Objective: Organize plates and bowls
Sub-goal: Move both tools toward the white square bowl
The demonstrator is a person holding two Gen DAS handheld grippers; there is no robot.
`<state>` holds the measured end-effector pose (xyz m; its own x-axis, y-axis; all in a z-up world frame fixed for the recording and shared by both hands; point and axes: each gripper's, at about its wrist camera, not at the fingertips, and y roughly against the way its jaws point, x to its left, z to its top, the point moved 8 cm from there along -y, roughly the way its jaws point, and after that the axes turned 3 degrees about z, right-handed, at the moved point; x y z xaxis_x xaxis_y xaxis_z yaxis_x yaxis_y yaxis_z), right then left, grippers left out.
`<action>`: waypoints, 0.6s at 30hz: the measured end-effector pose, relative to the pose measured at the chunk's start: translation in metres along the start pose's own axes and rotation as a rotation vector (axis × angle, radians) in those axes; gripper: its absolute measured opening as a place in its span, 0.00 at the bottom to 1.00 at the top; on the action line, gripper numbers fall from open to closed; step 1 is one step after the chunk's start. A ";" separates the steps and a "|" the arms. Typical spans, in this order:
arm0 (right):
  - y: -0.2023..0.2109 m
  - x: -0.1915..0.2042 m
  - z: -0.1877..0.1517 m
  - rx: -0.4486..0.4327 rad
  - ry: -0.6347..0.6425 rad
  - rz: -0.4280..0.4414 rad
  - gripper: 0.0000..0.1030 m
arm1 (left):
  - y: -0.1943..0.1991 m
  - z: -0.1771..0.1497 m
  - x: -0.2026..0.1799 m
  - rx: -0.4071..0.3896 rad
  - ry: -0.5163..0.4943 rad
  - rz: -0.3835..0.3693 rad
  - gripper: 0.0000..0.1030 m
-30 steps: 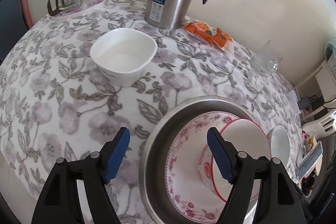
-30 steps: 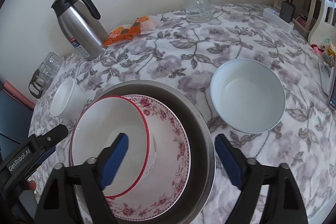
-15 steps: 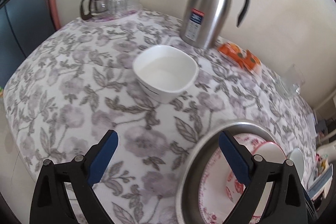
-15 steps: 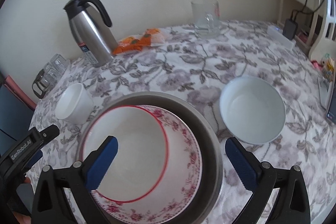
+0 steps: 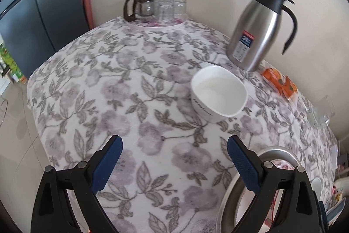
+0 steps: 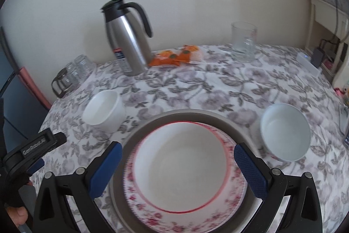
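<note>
Jaws, left gripper (image 5: 174,153): spread wide after just opening further, nothing between them, only flowered cloth beneath.
Jaws, right gripper (image 6: 177,158): spread wide after just opening further, nothing clamped; they hang over the red-rimmed bowl without touching it.
Red-rimmed bowl (image 6: 181,167): sits on the flowered plate (image 6: 174,221), which lies in the metal pan (image 6: 189,113), near the middle of the surface.
Square white bowl (image 5: 219,93): upright and empty, beyond the left gripper and slightly right, apart from the pan's rim.
Round white bowl (image 6: 285,131): upright and empty, right of the pan, close to its rim but apart.
Steel jug (image 6: 127,38): far side by the wall, black handle, beyond the square white bowl.
Orange packets (image 6: 176,56): lying flat just right of the jug.
Glass mug (image 6: 243,45): far right, upright.
Glass pot and cups (image 5: 156,7): grouped at the far left corner.
Surface (image 5: 122,88): covered by a grey flowered cloth.
Person's hand (image 6: 15,214): at the near left edge of the right view, holding the left gripper's handle.
</note>
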<state>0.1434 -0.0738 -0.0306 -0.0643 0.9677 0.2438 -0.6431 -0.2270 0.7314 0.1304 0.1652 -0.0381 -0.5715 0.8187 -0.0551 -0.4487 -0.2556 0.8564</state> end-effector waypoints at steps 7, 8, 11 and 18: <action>-0.007 0.044 -0.005 0.010 0.065 0.043 1.00 | -0.001 0.004 0.025 0.008 0.053 0.041 0.94; -0.007 0.049 -0.006 0.010 0.073 0.047 1.00 | -0.002 0.005 0.029 0.009 0.064 0.043 0.94; -0.010 0.061 -0.008 0.015 0.089 0.061 1.00 | -0.004 0.007 0.040 0.017 0.097 0.046 0.94; -0.025 0.078 -0.013 0.050 0.096 0.085 1.00 | -0.014 0.008 0.056 0.043 0.146 0.042 0.94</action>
<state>0.1445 0.0086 -0.0386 -0.1909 0.9502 0.2461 -0.5933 -0.3115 0.7422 0.1105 0.2187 -0.0485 -0.6840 0.7238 -0.0905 -0.3948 -0.2630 0.8803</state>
